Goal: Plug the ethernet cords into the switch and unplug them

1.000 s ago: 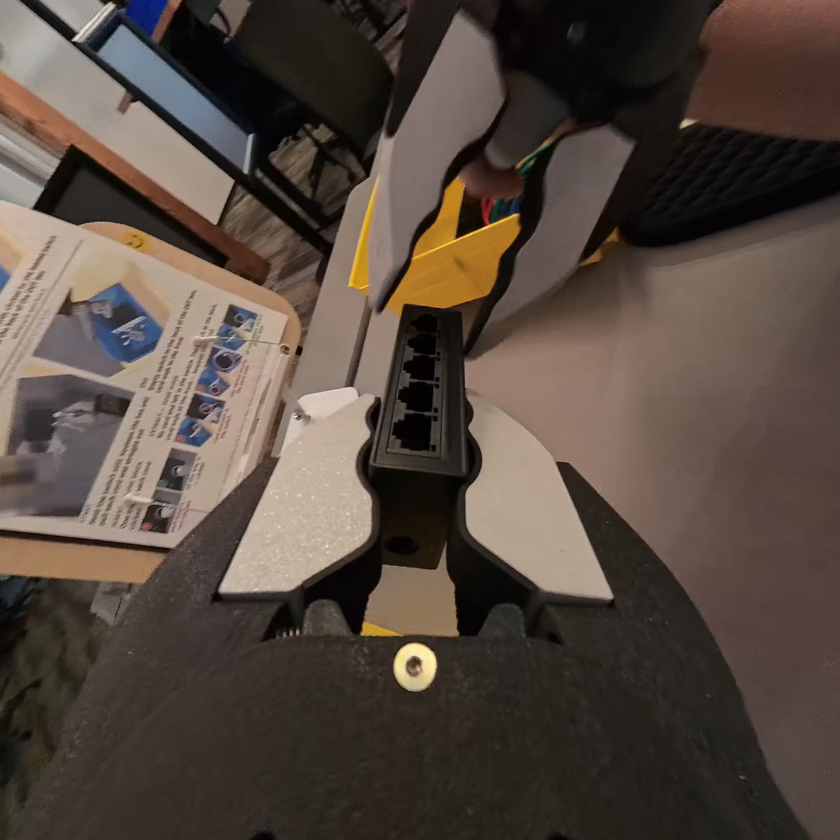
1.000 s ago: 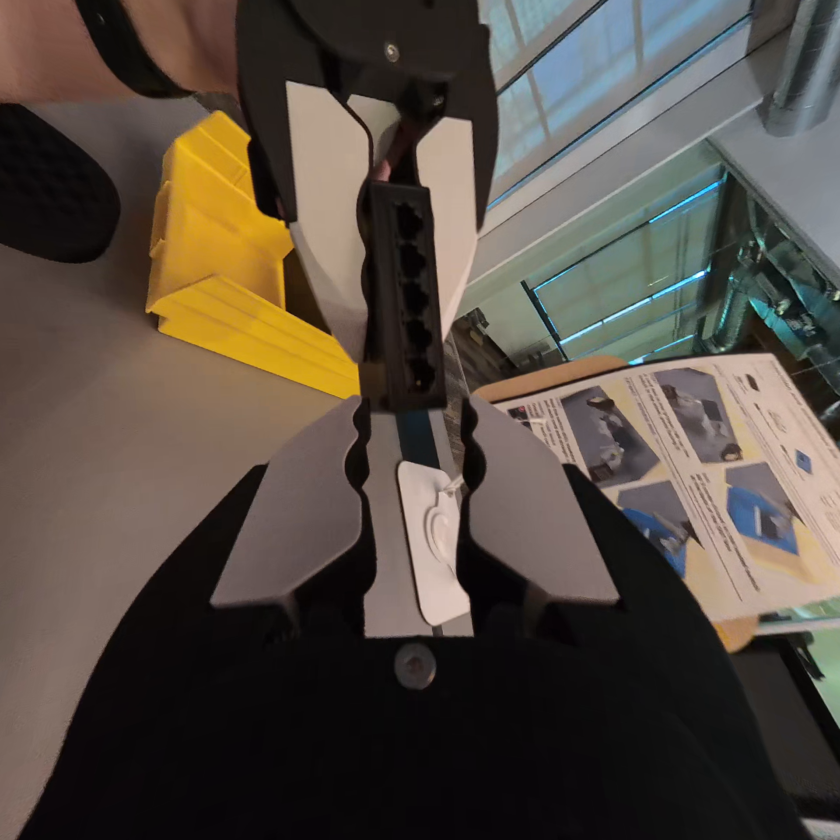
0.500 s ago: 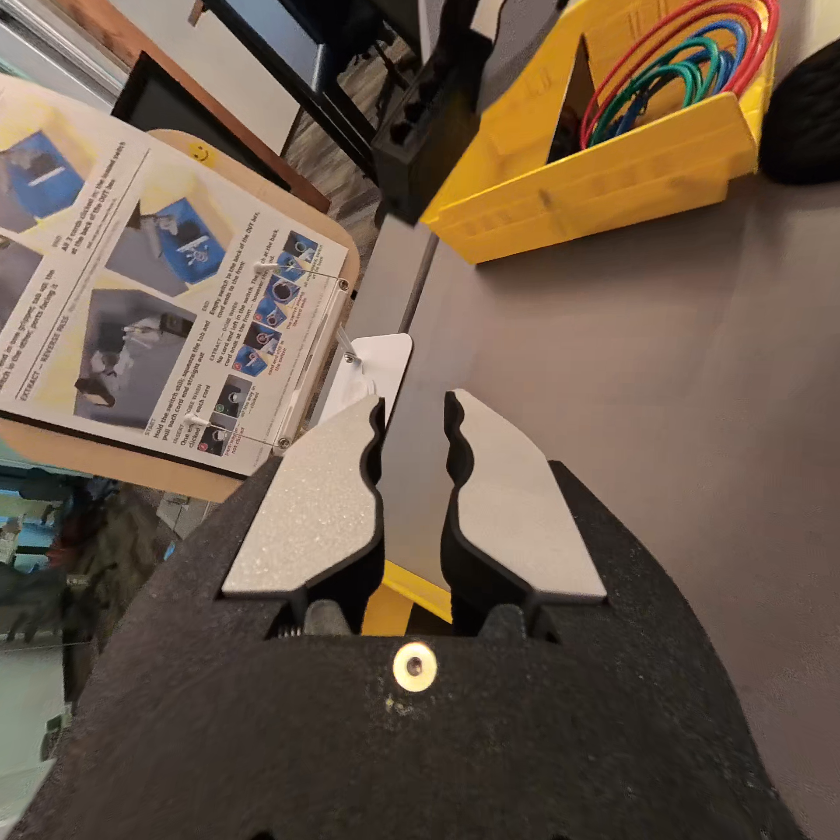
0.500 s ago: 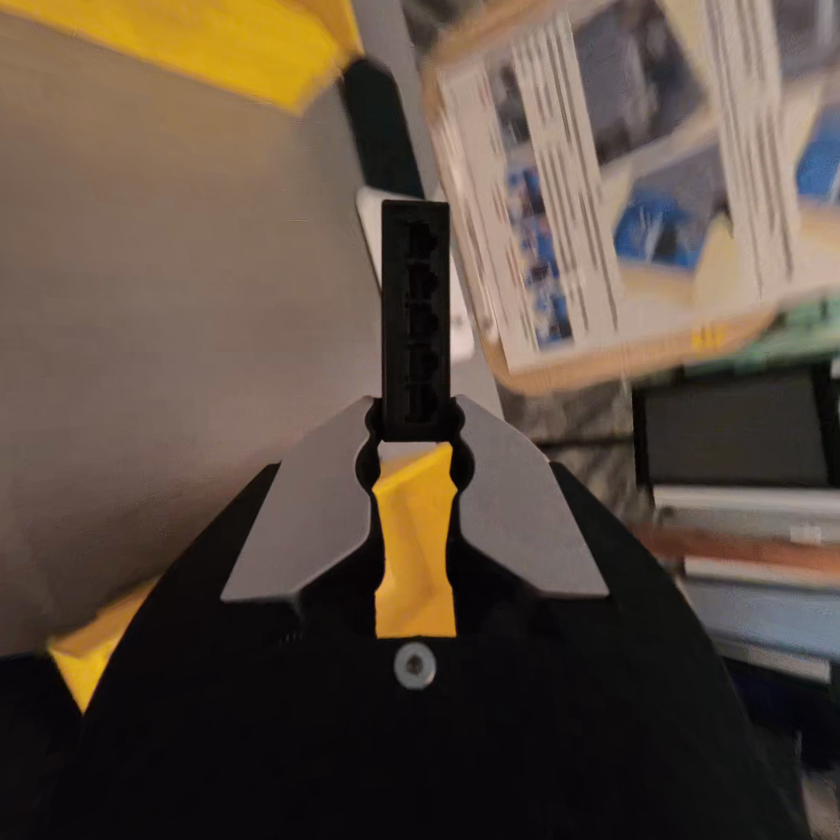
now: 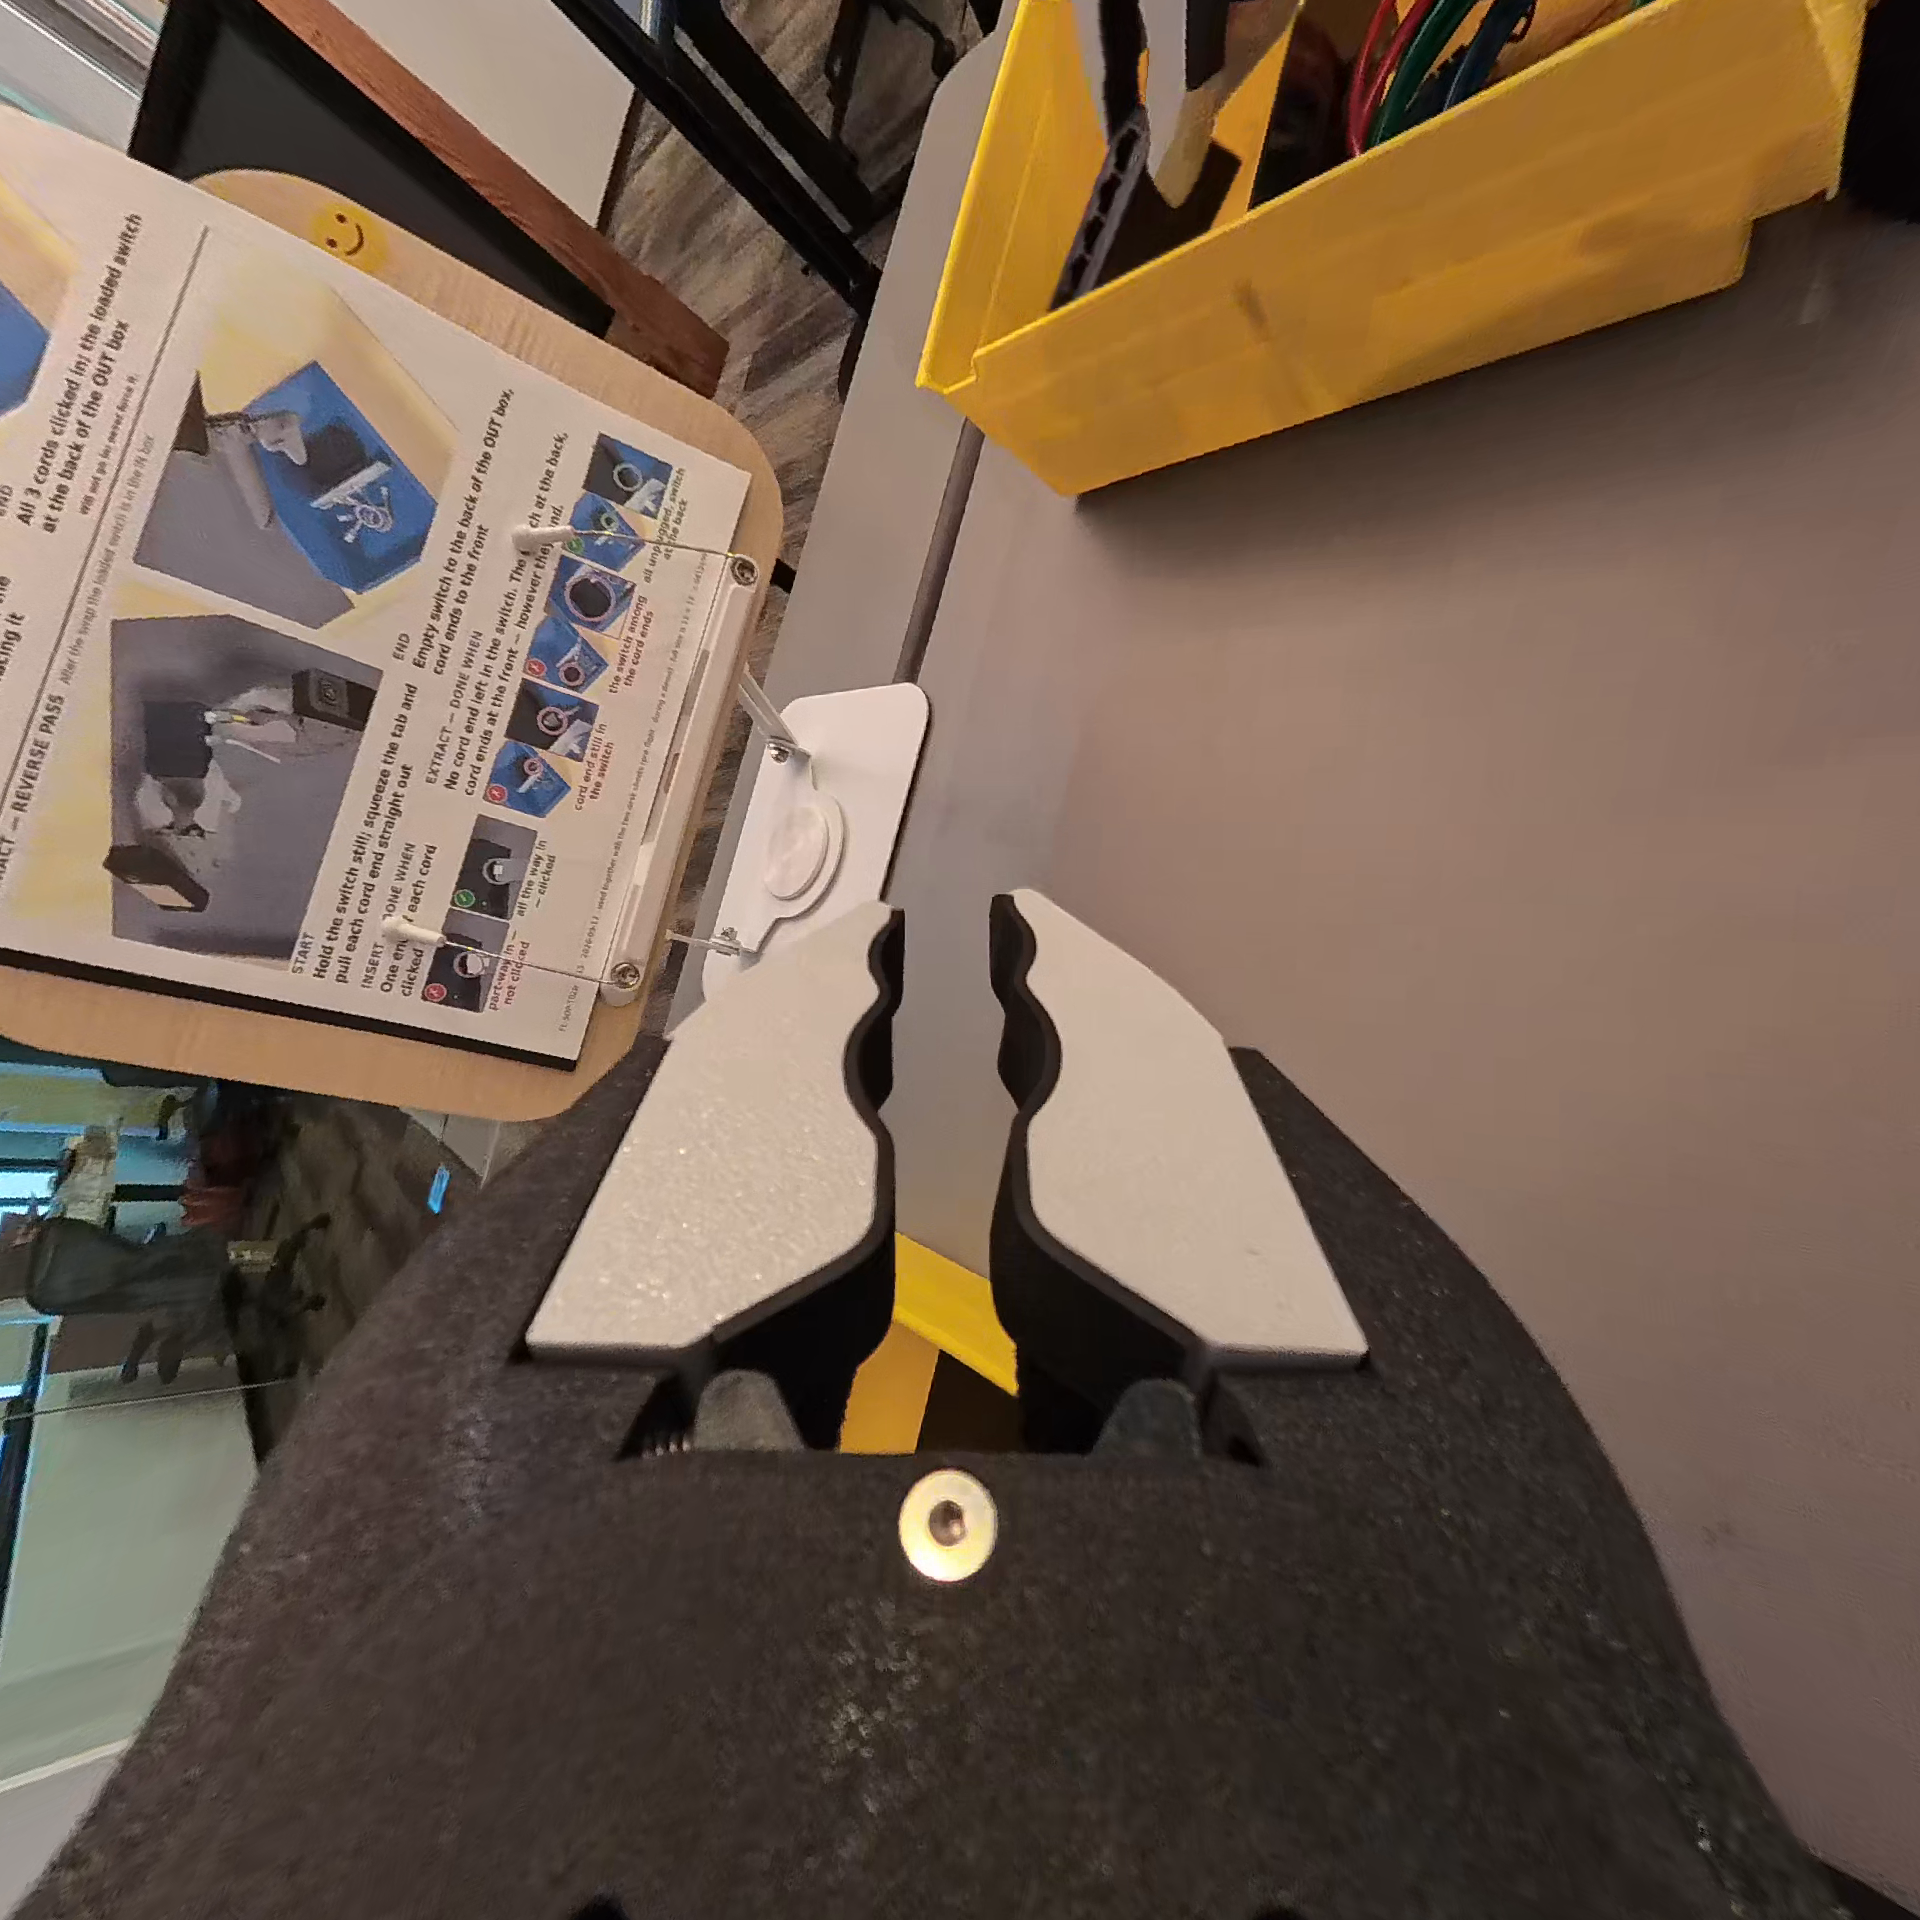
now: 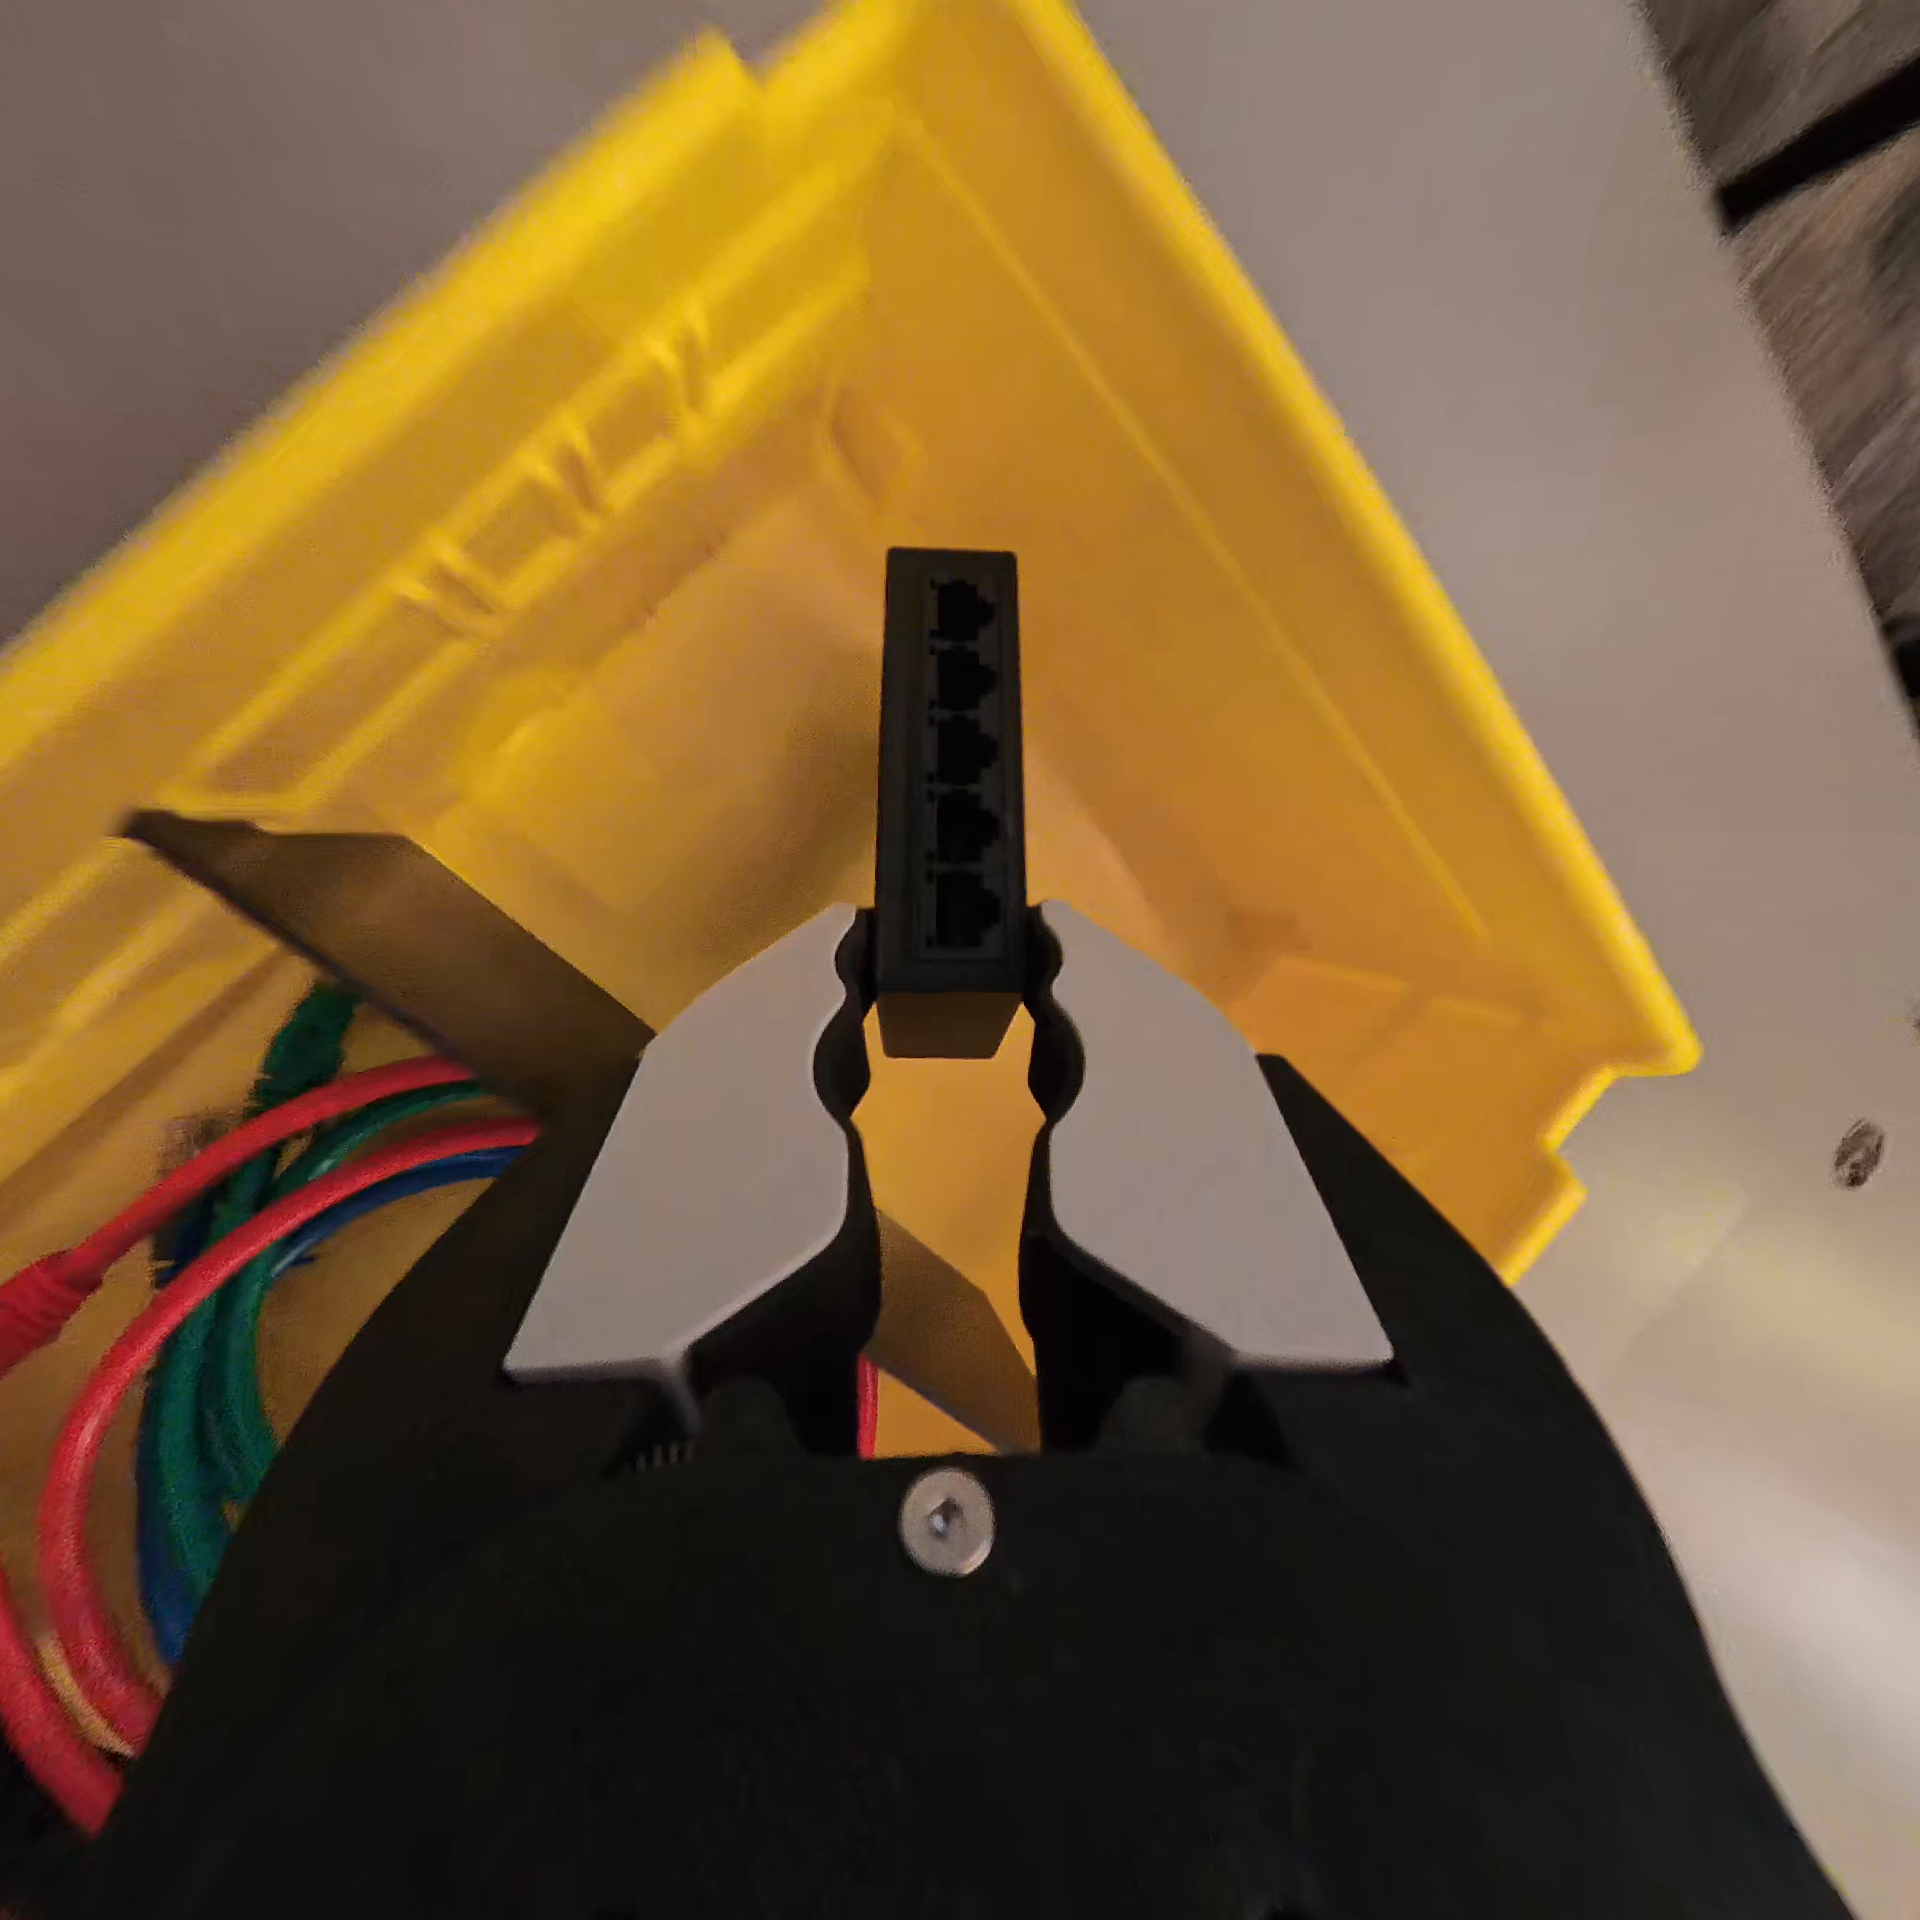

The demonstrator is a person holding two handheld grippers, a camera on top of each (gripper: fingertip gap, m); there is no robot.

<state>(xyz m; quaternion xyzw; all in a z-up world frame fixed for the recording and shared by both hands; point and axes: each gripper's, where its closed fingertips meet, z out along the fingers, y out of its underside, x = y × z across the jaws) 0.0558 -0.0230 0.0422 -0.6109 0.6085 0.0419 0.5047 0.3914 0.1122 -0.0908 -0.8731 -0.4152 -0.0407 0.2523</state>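
My right gripper (image 6: 948,914) is shut on the near end of the black switch (image 6: 951,769), whose row of empty ports faces the camera, and holds it inside the yellow bin (image 6: 1195,582). Red, green and blue ethernet cords (image 6: 208,1226) lie coiled in the bin's other section behind a grey divider (image 6: 395,935). My left gripper (image 5: 943,914) is open and empty above the grey table (image 5: 1455,935). In the left wrist view the bin (image 5: 1351,291) stands at the far side, with the switch (image 5: 1112,177) and the right gripper's fingers (image 5: 1184,94) inside it, and the cords (image 5: 1423,73) behind.
An instruction sheet on a wooden board (image 5: 343,644) stands off the table's left edge on a white bracket (image 5: 831,821). A second yellow piece (image 5: 935,1340) shows under my left gripper. Chairs and a dark screen stand beyond the table. My right fingertips sit around 40 centimetres from my left ones.
The left gripper let go of the switch and drew back, open. The right gripper closed on the switch and carried it into the yellow bin.
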